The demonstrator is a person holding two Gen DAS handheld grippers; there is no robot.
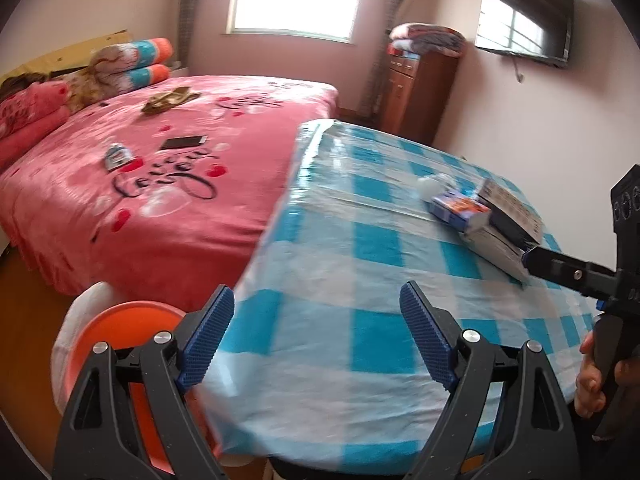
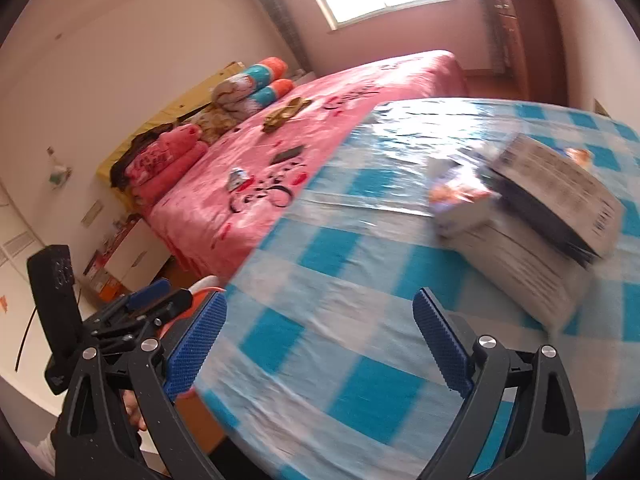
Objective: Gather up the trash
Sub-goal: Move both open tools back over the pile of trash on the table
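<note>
Surface (image 1: 360, 320): checked blue-white cloth, filling the lower right of both views.
Boxes (image 2: 532, 216): stacked at right, likely the trash.
Bin (image 1: 132, 320): orange, lower left beside the surface, probably to receive it.
Right gripper (image 2: 320, 344): jaws apart, empty, aimed at the boxes.
Left gripper (image 1: 318, 336): jaws apart, empty.
</note>
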